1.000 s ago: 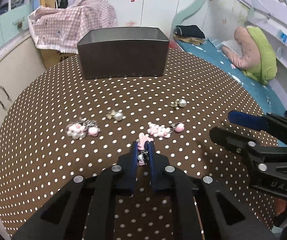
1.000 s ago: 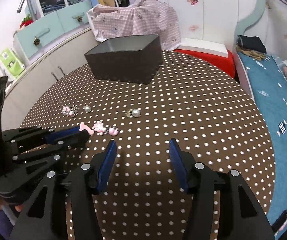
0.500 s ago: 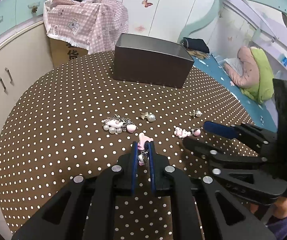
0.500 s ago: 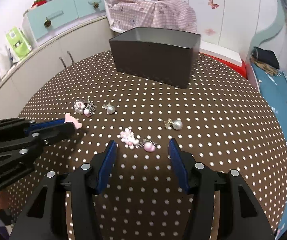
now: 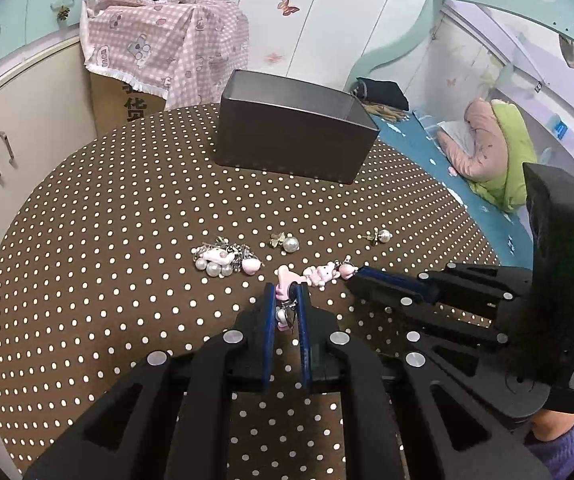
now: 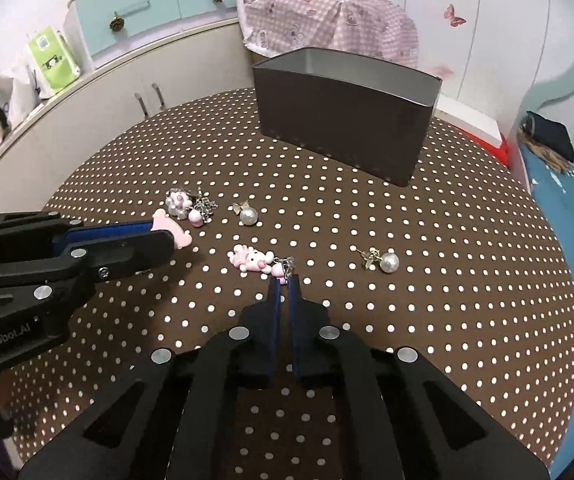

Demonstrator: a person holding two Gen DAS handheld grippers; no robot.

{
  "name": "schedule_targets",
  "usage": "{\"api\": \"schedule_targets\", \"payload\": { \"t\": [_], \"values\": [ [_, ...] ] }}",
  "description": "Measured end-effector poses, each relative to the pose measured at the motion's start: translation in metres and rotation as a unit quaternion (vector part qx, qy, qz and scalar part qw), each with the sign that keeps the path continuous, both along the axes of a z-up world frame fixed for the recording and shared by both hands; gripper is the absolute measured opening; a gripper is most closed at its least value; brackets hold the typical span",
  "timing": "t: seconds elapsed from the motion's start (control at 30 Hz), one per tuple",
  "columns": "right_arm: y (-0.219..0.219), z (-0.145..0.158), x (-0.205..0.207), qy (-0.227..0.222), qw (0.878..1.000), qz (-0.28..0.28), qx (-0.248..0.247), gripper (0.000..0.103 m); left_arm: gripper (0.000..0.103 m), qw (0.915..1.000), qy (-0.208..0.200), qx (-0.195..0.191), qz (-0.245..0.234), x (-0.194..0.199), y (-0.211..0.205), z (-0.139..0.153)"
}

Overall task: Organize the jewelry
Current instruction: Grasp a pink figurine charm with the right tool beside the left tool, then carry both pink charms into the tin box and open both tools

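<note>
My left claw [image 5: 285, 294] is clenched on a pink charm earring [image 5: 284, 280], lifted off the dotted brown counter [image 5: 107, 240]. My right claw [image 6: 283, 285] has just snapped closed on the chain end of the pink kitten charm earring [image 6: 251, 259] lying there. Beyond sit pearl earrings [image 6: 383, 261], then the dark rectangular metal box [image 6: 347, 120].
</note>
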State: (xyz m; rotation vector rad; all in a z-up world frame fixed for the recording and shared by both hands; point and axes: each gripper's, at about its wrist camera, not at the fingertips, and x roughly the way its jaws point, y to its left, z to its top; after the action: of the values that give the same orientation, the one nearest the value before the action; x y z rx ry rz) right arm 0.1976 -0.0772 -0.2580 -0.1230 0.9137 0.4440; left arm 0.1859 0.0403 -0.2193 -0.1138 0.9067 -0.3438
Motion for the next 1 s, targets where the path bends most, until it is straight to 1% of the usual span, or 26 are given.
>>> {"api": "schedule_targets", "payload": {
  "t": [0.07, 0.1, 0.27, 0.3, 0.37, 0.4, 0.43, 0.57, 0.6, 0.63, 0.67, 0.7, 0.77, 0.9, 1.0],
  "values": [
    [-0.002, 0.001, 0.000, 0.001, 1.000, -0.002, 0.001, 0.005, 0.009, 1.0000, 0.001, 0.002, 0.002, 0.001, 0.000, 0.000],
    [-0.004, 0.003, 0.000, -0.004, 1.000, -0.006, 0.004, 0.008, 0.009, 1.0000, 0.001, 0.001, 0.002, 0.001, 0.001, 0.000],
    [-0.006, 0.000, 0.006, 0.006, 1.000, 0.000, 0.011, 0.008, 0.009, 1.0000, 0.004, 0.000, 0.001, 0.001, 0.001, -0.001],
    [-0.005, 0.000, 0.007, 0.004, 1.000, 0.003, 0.012, 0.009, 0.009, 1.0000, 0.004, 0.000, 0.000, 0.001, 0.001, -0.001],
    [-0.003, 0.000, 0.008, 0.003, 1.000, 0.008, 0.013, 0.020, 0.009, 1.0000, 0.004, -0.001, -0.003, 0.001, 0.000, 0.000],
    [-0.001, 0.001, 0.009, 0.002, 1.000, 0.010, 0.013, 0.037, 0.009, 1.0000, 0.004, -0.002, -0.002, 0.001, 0.000, 0.000],
    [-0.001, 0.002, 0.009, -0.003, 1.000, 0.009, 0.014, 0.046, 0.009, 1.0000, 0.004, -0.004, -0.004, 0.001, 0.001, 0.000],
    [0.000, 0.001, 0.016, 0.000, 1.000, 0.012, 0.018, 0.044, 0.009, 1.0000, 0.005, -0.004, 0.000, 0.001, 0.001, 0.000],
    [0.001, 0.001, 0.018, -0.004, 1.000, 0.013, 0.016, 0.040, 0.009, 1.0000, 0.005, -0.004, 0.000, 0.001, 0.001, 0.000],
    [0.001, 0.001, 0.019, -0.006, 1.000, 0.014, 0.010, 0.032, 0.009, 1.0000, 0.005, -0.005, 0.000, 0.002, 0.003, 0.000],
    [0.001, 0.002, 0.020, -0.007, 1.000, 0.016, 0.007, 0.027, 0.009, 1.0000, 0.006, -0.006, -0.001, 0.002, 0.003, 0.000],
    [0.001, 0.002, 0.022, -0.005, 1.000, 0.017, 0.008, 0.018, 0.009, 0.9999, 0.007, -0.008, -0.002, 0.003, 0.003, 0.000],
    [0.000, 0.002, 0.025, -0.005, 1.000, 0.022, 0.002, 0.012, 0.009, 0.9999, 0.007, -0.009, -0.003, 0.005, 0.003, 0.001],
    [-0.004, 0.007, 0.027, -0.007, 1.000, 0.027, 0.004, 0.012, 0.009, 0.9998, 0.005, -0.015, -0.011, 0.011, 0.000, 0.005],
    [-0.012, 0.022, 0.028, -0.018, 0.999, 0.024, 0.018, 0.012, 0.009, 0.9996, -0.002, -0.019, -0.021, 0.019, -0.004, 0.014]
  ]
}}
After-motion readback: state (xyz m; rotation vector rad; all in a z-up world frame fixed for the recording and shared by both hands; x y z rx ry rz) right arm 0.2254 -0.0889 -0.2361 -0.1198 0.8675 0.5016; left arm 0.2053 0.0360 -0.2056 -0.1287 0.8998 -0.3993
